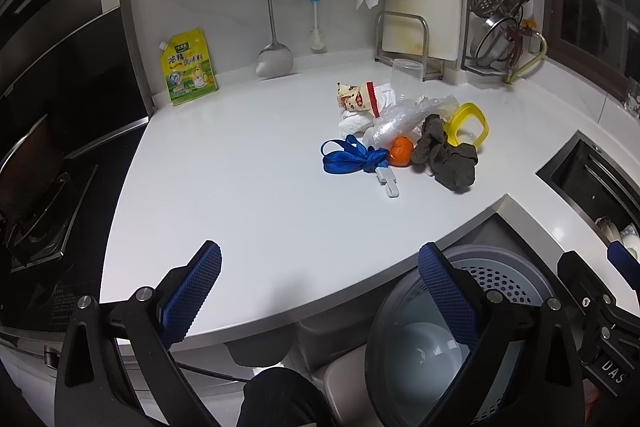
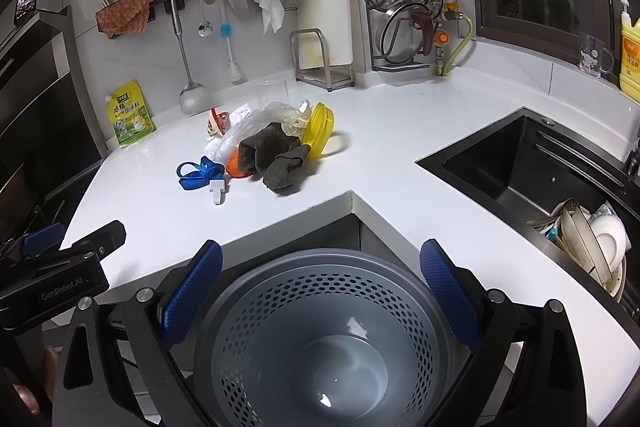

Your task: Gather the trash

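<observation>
Left wrist view: left gripper [image 1: 320, 291] spread wide, holding nothing, hanging over the counter [image 1: 240, 187] edge. Trash pile [image 1: 404, 131] sits mid-counter, well ahead: blue ribbon [image 1: 352, 155], orange peel [image 1: 401, 151], dark rag [image 1: 444, 155], plastic bag [image 1: 400, 119], yellow lid [image 1: 472, 119].

Right wrist view: right gripper [image 2: 320, 287] equally wide, empty, poised above the bin [image 2: 320, 339], which stands below the counter's notch, likely so trash drops straight in.

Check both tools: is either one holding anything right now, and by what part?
Nothing is held. The left tool is open over the counter edge; the right tool is open above the gray bin. The trash pile lies untouched on the counter.
</observation>
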